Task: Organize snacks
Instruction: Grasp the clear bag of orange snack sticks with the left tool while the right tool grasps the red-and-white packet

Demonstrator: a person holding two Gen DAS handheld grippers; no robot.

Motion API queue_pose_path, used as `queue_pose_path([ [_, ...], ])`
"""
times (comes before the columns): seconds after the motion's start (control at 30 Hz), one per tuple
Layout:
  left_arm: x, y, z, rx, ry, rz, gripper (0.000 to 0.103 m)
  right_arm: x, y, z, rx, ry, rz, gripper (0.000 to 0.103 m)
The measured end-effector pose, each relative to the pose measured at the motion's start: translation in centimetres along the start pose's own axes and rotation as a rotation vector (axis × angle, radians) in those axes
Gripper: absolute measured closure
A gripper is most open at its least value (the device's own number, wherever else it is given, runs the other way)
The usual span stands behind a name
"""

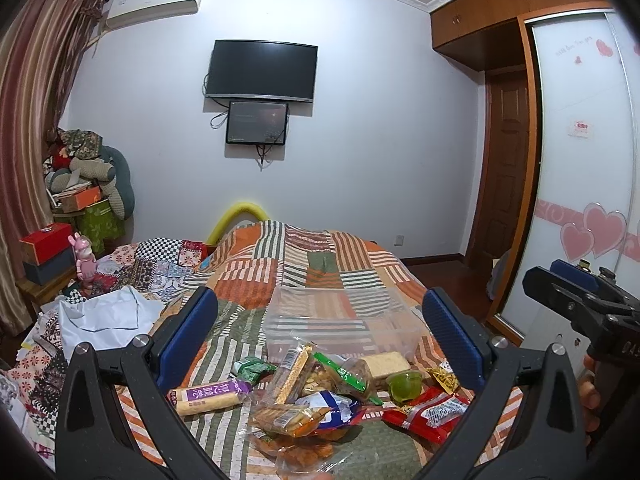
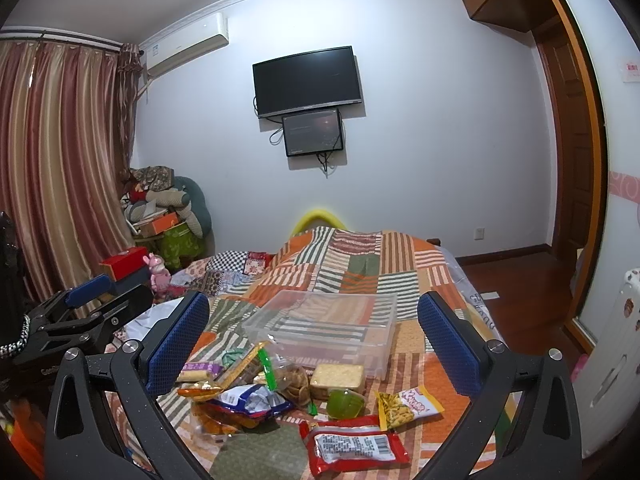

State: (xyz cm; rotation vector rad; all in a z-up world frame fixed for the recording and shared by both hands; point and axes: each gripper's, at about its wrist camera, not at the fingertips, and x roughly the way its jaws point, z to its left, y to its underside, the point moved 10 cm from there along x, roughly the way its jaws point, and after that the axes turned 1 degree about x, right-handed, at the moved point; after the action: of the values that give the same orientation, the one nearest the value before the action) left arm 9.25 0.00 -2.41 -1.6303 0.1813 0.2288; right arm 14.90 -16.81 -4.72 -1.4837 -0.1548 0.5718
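A pile of packaged snacks lies on the patchwork bedspread [image 1: 280, 280]. It includes a red packet [image 2: 352, 446], a green jelly cup [image 2: 345, 403], a yellow peanut packet [image 2: 408, 402], a blue-and-white bag [image 2: 250, 398], a square cracker pack [image 2: 338, 376] and a purple-labelled roll [image 1: 208, 396]. An empty clear plastic bin [image 2: 332, 320] stands just behind the pile. My left gripper [image 1: 320, 340] is open and empty above the pile. My right gripper [image 2: 312, 340] is open and empty above it too. The right gripper also shows at the right edge of the left wrist view [image 1: 576, 296].
White paper [image 1: 108, 316] and patterned cloths lie on the bed's left side. A pink rabbit toy [image 1: 85, 258] and stacked boxes [image 1: 48, 252] stand by the curtain. A wardrobe with sliding doors [image 1: 580, 160] is on the right. A TV [image 1: 262, 70] hangs on the far wall.
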Motion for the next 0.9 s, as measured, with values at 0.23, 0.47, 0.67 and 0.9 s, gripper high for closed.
queue_pose_path([
  [0.23, 0.6, 0.8, 0.2, 0.005, 0.010, 0.028, 0.000, 0.8, 1.0, -1.0, -0.004, 0.033, 0.039, 0.000],
  [0.47, 3.4, 4.4, 1.2, -0.026, 0.014, 0.192, 0.000, 2.3, 4.3, -2.9, 0.000, 0.071, 0.162, 0.000],
  [0.67, 5.3, 7.9, 1.0, -0.025, 0.037, 0.303, 0.000, 3.9, 8.4, -4.5, 0.043, 0.068, 0.332, 0.000],
  [0.9, 7.0, 12.6, 1.4, -0.026, 0.027, 0.437, 0.000, 4.8, 12.0, -5.6, 0.123, 0.052, 0.470, 0.000],
])
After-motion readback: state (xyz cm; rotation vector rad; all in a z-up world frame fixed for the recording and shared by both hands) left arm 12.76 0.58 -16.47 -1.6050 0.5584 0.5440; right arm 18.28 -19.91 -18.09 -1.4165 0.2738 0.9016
